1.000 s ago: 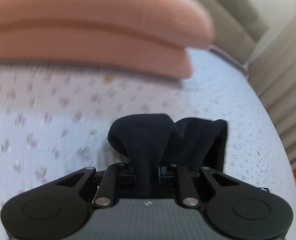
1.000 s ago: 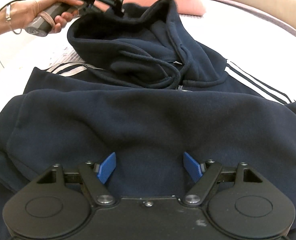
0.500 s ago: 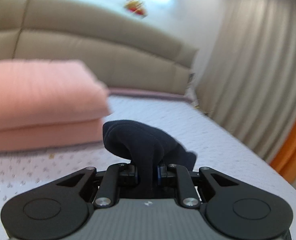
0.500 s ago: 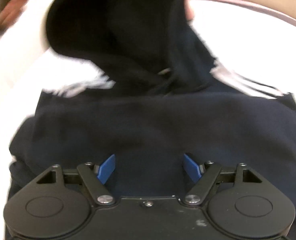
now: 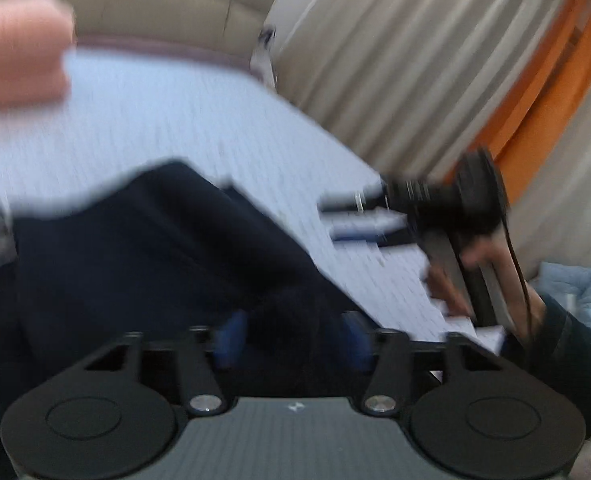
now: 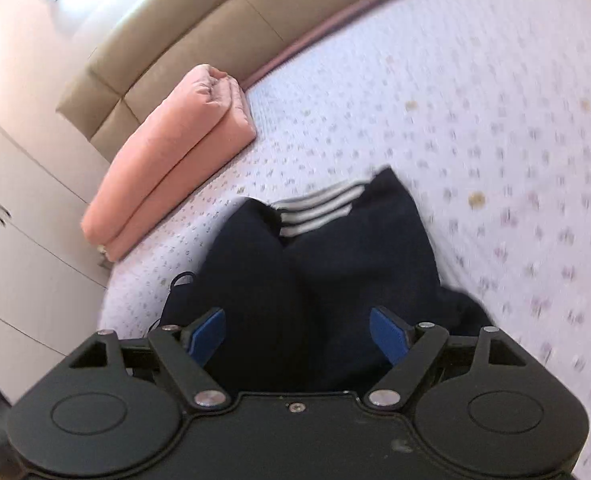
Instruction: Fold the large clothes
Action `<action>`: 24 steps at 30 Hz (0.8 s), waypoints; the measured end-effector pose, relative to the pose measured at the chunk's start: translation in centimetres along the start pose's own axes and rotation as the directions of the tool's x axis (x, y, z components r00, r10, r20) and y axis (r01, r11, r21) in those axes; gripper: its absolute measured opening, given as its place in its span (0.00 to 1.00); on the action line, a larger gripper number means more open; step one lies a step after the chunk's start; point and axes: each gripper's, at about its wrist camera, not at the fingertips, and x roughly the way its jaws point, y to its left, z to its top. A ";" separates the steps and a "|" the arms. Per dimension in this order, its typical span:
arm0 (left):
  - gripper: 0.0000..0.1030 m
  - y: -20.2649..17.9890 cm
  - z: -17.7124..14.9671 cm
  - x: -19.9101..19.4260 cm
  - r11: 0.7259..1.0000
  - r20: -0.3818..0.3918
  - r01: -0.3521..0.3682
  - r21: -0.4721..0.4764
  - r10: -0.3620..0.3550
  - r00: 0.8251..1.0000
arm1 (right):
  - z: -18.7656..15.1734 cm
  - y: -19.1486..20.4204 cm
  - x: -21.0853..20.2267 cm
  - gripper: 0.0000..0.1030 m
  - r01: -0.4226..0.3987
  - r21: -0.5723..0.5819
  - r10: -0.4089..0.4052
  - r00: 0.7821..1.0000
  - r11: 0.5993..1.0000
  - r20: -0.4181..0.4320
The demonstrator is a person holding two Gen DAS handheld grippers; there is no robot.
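The navy hoodie [image 6: 327,264] is being seen bunched on the bed [image 6: 495,128], and everything else is being placed against it. In the right wrist view it is lying just ahead of the right gripper [image 6: 297,334], its white-striped sleeve [image 6: 315,210] being shown at the far end of the heap and a dark drawcord loop [image 6: 181,280] at the heap's left edge. The right gripper's jaws are being opened wider, both blue pads being held well apart above the dark fabric, with no cloth being pinched between them. In the left wrist view, badly smeared by motion, the hoodie [image 5: 155,248] is being spread across the lower left of the picture, directly in front of the left gripper [image 5: 291,338]. That gripper's jaws are also being opened at this moment; fabric is being seen in the gap between the blue pads, but the pads are not being pressed onto it. To the right of the hoodie in that same view, the right gripper [image 5: 359,220] is being carried above the sheet by a hand [image 5: 491,276] with a dark sleeve. Beyond the hoodie, toward the headboard [image 6: 199,36], a folded pink blanket [image 6: 167,156] is lying on the flowered sheet. Curtains [image 5: 395,60] are being glimpsed past the bed's far corner.
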 end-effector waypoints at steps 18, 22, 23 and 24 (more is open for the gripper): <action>0.11 14.1 -0.5 -2.1 0.816 0.238 -0.091 -0.571 0.271 0.933 | 1.7 4.6 13.1 0.06 0.122 -0.285 -0.133 0.991 0.951 -0.018; 0.11 13.0 -1.3 -4.2 0.822 0.324 -0.075 -0.564 0.304 0.896 | 1.8 6.7 8.6 0.05 0.069 -0.335 -0.017 0.988 0.940 0.154; 0.11 13.4 -1.7 -3.4 0.817 0.273 -0.118 -0.565 0.319 0.908 | 1.9 6.5 9.1 0.04 0.081 -0.342 -0.036 0.990 0.936 0.136; 0.11 14.1 -2.3 -2.5 0.800 0.228 -0.138 -0.584 0.325 0.918 | 1.8 6.1 10.5 0.04 0.122 -0.362 -0.090 0.990 0.924 0.106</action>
